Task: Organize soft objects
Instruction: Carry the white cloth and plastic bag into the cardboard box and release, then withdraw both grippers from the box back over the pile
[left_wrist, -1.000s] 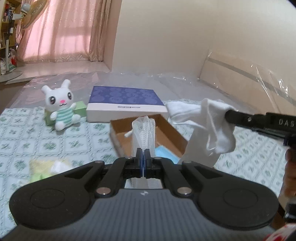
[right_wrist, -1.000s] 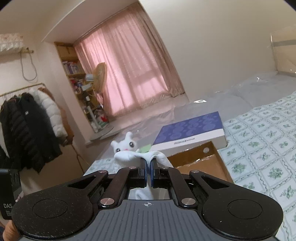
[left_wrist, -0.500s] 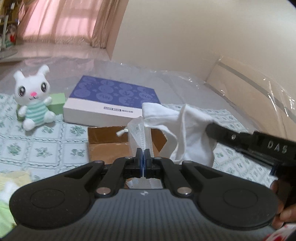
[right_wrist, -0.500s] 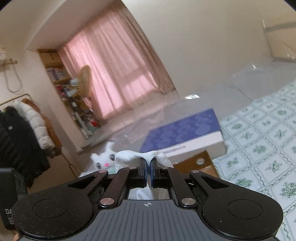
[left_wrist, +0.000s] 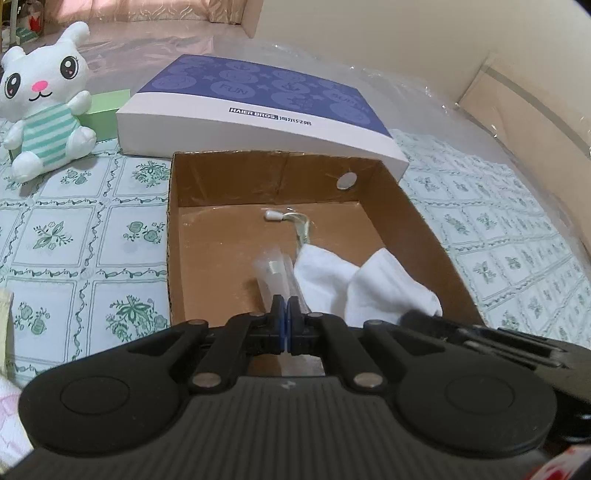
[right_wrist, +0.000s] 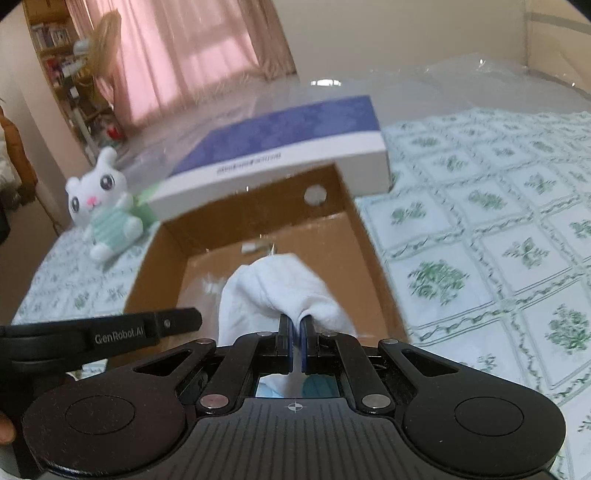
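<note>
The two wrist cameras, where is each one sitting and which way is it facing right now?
Left wrist: rides the left gripper, aimed down into the cardboard box; its shut fingers pinch a clear mesh bag.
Right wrist: rides the right gripper, facing the box; fingers clamp the white cloth; a fingertip shows.
Shared: box, cloth, plush bunny, purple-topped box.

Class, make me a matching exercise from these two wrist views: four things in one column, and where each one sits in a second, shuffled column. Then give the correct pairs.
Things
1. white cloth
2. plush bunny
3. purple-topped box
4. cardboard box

Places
A. behind the open box
B. open on the patterned sheet
C. against a green box
D. clamped in the right gripper

Pairs: 1-D, 2-C, 3-A, 4-B
</note>
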